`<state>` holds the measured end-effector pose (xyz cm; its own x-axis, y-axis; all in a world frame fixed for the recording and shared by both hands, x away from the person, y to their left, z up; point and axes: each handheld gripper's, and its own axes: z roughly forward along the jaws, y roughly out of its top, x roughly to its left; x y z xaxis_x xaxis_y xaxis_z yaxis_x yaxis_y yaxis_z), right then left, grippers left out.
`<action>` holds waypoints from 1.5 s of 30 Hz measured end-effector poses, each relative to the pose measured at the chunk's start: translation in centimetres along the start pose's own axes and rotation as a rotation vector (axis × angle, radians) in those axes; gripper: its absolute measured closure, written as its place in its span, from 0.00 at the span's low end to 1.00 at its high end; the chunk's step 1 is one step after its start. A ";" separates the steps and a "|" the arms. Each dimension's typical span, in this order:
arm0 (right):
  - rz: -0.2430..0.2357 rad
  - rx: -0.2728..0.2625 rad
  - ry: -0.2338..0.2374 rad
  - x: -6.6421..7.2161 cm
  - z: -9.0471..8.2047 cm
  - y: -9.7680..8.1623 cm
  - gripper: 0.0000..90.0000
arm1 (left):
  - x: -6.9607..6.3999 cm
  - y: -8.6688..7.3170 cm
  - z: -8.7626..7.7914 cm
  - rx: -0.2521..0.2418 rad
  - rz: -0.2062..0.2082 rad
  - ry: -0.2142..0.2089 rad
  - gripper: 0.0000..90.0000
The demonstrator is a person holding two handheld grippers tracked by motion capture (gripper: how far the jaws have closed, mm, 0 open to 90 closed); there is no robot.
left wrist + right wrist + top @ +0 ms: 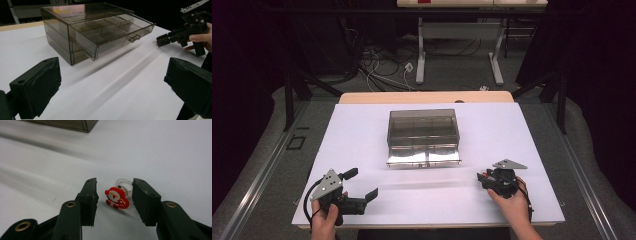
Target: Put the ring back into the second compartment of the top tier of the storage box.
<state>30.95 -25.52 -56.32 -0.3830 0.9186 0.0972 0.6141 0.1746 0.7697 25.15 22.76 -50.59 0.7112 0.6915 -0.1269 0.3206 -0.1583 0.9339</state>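
A little Santa ring lies on the white counter, right between the jaws of the right tongs. It has a red Santa on top and a clear band behind it. It looks very light and small, and I think the plastic is hard and a bit slippery, so it could pop out if it is squeezed the wrong way. The best place to pinch looks like the two sides of the Santa, or across the band. The right tongs are partly closed around the ring, but there are gaps on both sides, so they do not hold it yet. The left tongs are wide open with nothing in them. The right gripper view shows the ring up close. The left gripper view shows the smoky plastic box with its top drawer pulled out, and the right tongs farther off. From the high view, the box sits in the middle of the counter, well apart from both tongs.
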 end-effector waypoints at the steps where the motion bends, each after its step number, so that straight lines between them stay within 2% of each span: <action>1: 0.003 0.002 0.001 0.0 0.0 0.0 0.62 | 0.0 0.0 0.0 0.000 -0.001 0.000 0.00; 17: 0.014 0.015 -0.015 -0.1 0.0 -0.1 0.73 | 0.1 0.0 0.0 0.006 0.003 0.002 0.00; 45: 0.017 0.020 -0.021 0.0 -0.1 0.0 0.76 | 0.1 -0.1 0.0 0.006 0.004 0.002 0.00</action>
<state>30.90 -25.58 -56.30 -0.3580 0.9286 0.0972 0.6343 0.1656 0.7551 25.18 22.83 -50.65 0.7114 0.6920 -0.1228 0.3217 -0.1653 0.9323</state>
